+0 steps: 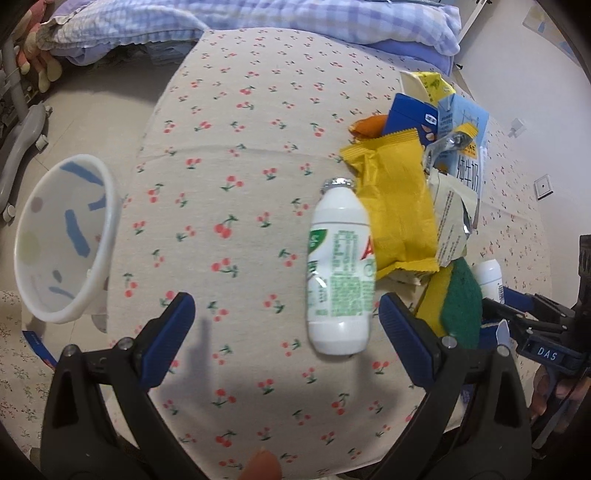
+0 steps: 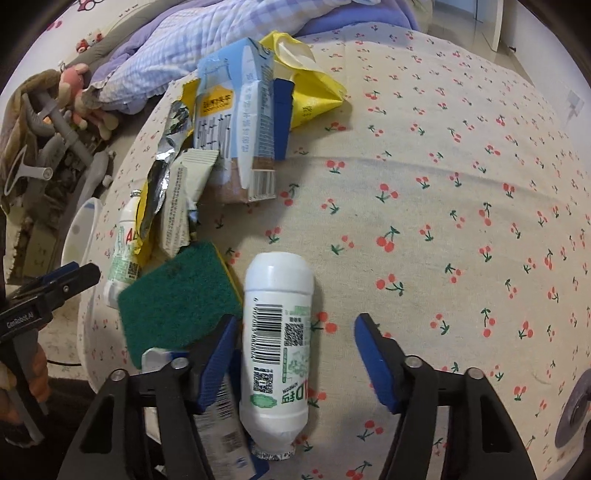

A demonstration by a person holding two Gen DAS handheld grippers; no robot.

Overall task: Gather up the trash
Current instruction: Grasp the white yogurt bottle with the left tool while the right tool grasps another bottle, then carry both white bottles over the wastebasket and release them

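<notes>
A white drink bottle (image 1: 338, 266) with green print lies on the cherry-print cloth, just ahead of my open left gripper (image 1: 286, 314) and toward its right finger. A second white bottle (image 2: 277, 350) lies between the fingers of my open right gripper (image 2: 295, 339), close to the left finger. A pile of trash lies beside them: a yellow wrapper (image 1: 395, 206), a blue milk carton (image 2: 236, 133), a foil wrapper (image 2: 166, 177) and a green-and-yellow sponge (image 2: 177, 299). A white bin (image 1: 62, 240) with blue marks stands off the table's left edge.
The round table's cloth (image 1: 240, 155) reaches to a bed with a purple checked quilt (image 1: 258, 18) behind. A soft toy (image 2: 79, 85) and grey frame parts (image 1: 22, 122) stand at the left. Bare floor (image 1: 103, 99) lies around the bin.
</notes>
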